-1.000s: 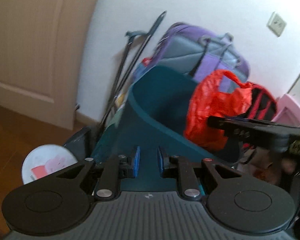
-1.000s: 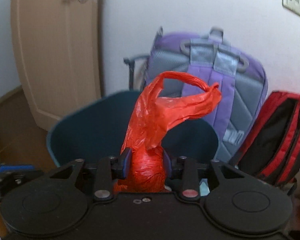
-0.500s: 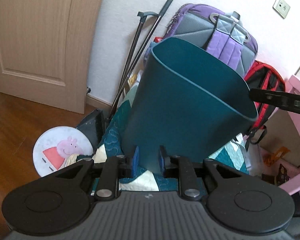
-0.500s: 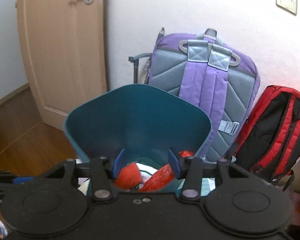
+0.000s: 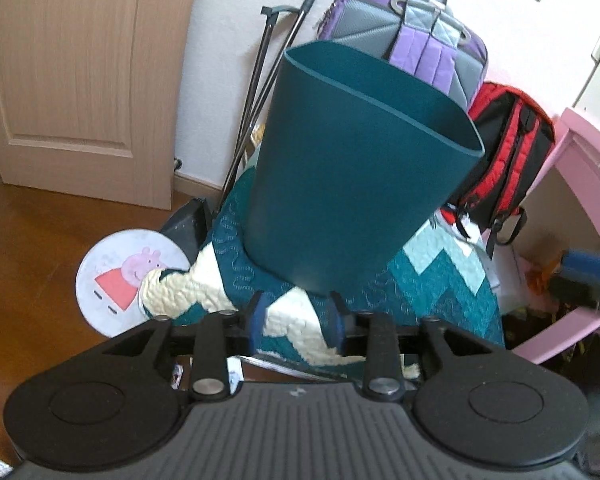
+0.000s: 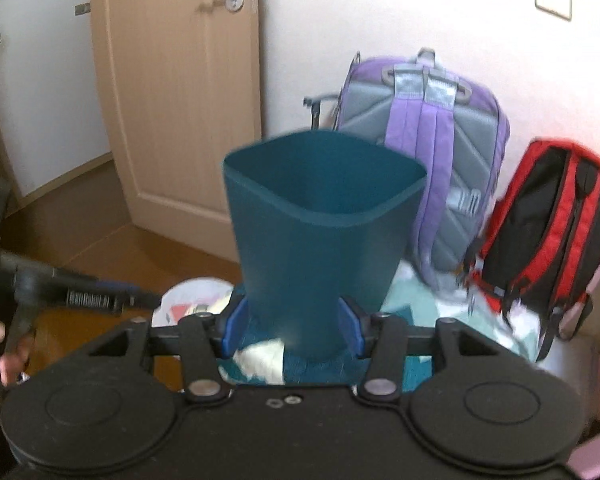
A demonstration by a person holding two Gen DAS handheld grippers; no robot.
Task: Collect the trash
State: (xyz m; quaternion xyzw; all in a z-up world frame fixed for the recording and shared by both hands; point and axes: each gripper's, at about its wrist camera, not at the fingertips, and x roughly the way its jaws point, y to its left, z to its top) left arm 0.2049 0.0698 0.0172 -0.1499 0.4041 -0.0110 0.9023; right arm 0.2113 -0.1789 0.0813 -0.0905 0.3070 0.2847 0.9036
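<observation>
A dark teal trash bin (image 5: 352, 168) stands upright on a teal and cream quilt (image 5: 428, 292); it also shows in the right wrist view (image 6: 320, 236). Its inside is hidden, and no red bag shows. My left gripper (image 5: 296, 320) is open and empty, just short of the bin's base. My right gripper (image 6: 294, 326) is open and empty, its fingers either side of the bin's lower part in view, pulled back from it. The right gripper shows blurred at the right edge of the left wrist view (image 5: 588, 268).
A purple and grey backpack (image 6: 424, 136) and a red and black backpack (image 6: 540, 232) lean on the white wall behind the bin. A wooden door (image 6: 180, 92) is at the left. A round Peppa Pig disc (image 5: 128, 276) lies on the wood floor. Pink furniture (image 5: 580, 184) stands at the right.
The right gripper let the red bag go into the bin and opened. Both grippers have pulled back and up from the bin. The left gripper has opened wider.
</observation>
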